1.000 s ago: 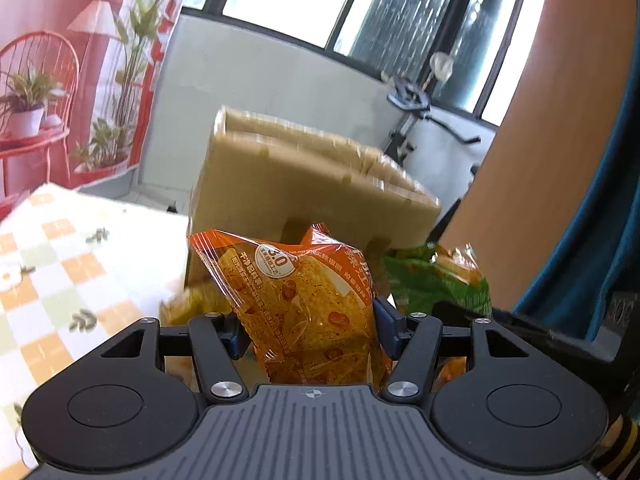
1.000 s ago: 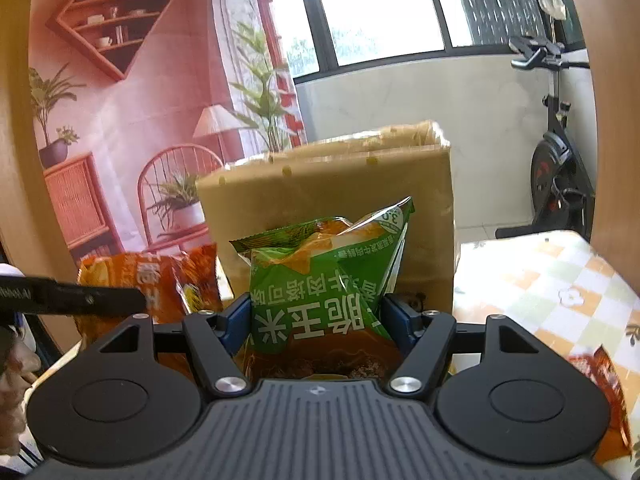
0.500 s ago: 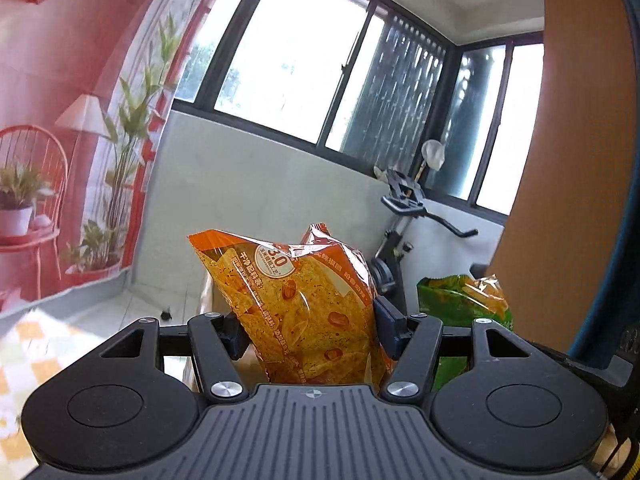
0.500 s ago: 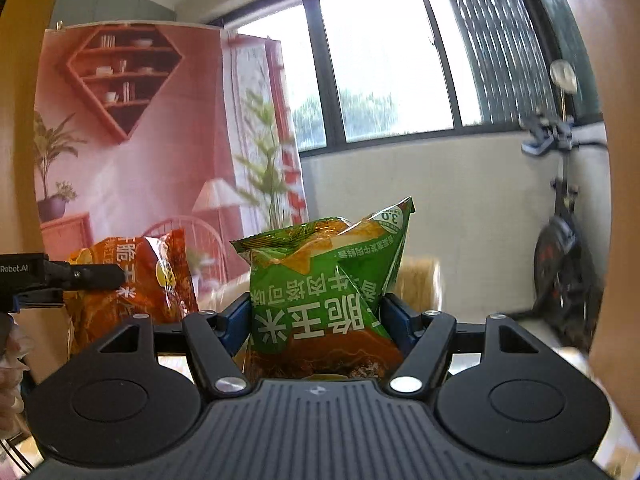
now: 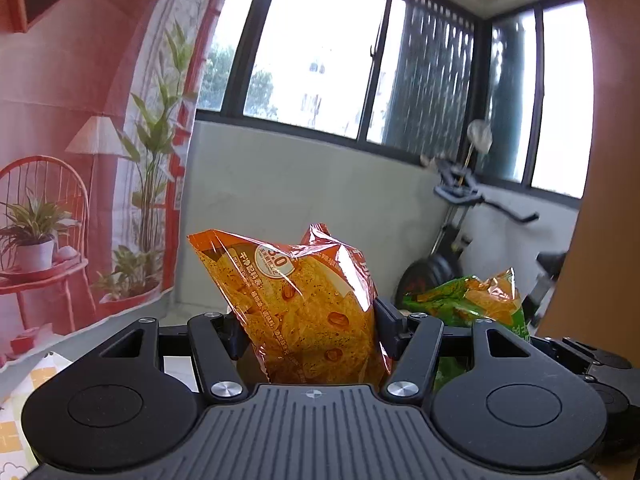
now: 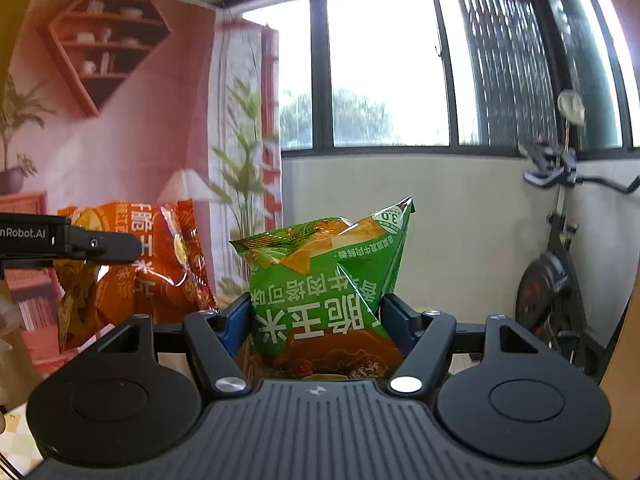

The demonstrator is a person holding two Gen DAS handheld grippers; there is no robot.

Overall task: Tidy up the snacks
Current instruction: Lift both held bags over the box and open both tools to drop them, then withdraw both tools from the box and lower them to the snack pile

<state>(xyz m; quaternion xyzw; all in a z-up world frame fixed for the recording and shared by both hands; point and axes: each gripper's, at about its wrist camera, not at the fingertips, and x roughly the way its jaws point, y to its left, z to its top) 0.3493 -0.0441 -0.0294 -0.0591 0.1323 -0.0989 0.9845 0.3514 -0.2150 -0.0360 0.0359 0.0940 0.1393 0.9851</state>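
Observation:
My left gripper [image 5: 308, 330] is shut on an orange snack bag [image 5: 304, 300] and holds it upright in the air. My right gripper [image 6: 316, 326] is shut on a green snack bag [image 6: 324, 292], also held up high. The green bag also shows at the right of the left wrist view [image 5: 468, 300]. The orange bag shows at the left of the right wrist view [image 6: 148, 268], with the left gripper's body [image 6: 60, 240] in front of it. The cardboard box is out of view in both views.
A red printed backdrop [image 5: 80, 140] hangs at the left. A grey wall with windows [image 5: 320, 192] is behind. An exercise bike [image 6: 560, 272] stands at the right. A corner of the checked tablecloth [image 5: 24, 392] shows at the lower left.
Both grippers have risen with their bags. The cardboard box, in full view a second ago, has dropped below both views.

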